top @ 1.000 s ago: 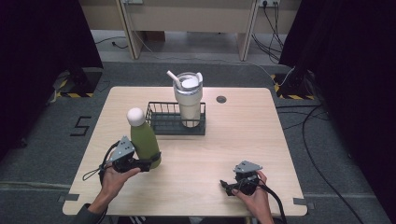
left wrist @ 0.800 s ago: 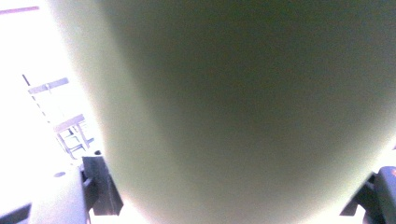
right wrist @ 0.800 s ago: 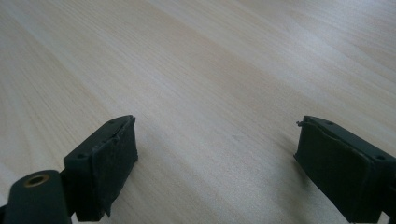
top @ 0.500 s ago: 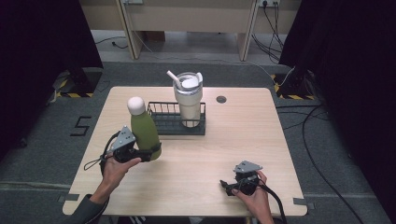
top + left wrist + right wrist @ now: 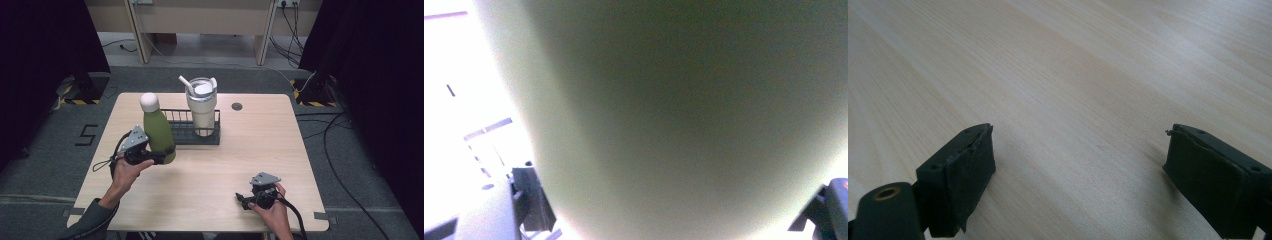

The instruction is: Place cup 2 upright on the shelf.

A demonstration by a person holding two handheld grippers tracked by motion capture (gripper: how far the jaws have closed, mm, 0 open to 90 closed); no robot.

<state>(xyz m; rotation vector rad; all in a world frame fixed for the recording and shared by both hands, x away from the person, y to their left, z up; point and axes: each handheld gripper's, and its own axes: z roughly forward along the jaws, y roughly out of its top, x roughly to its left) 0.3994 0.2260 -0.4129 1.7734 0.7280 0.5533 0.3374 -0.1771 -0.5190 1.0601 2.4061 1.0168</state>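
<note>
Pale wood tabletop [image 5: 220, 165], green bottle [image 5: 158, 131] gripped low by your left hand-held gripper [image 5: 150, 156]

You hold the bottle upright just beside the black wire basket [image 5: 182, 131] with the white tumbler [image 5: 202, 107]; gripped so low, the tall bottle could tip or clip the basket rim. Your right hand-held gripper [image 5: 246, 199] rests near the front edge, jaws apart, holding nothing
</note>
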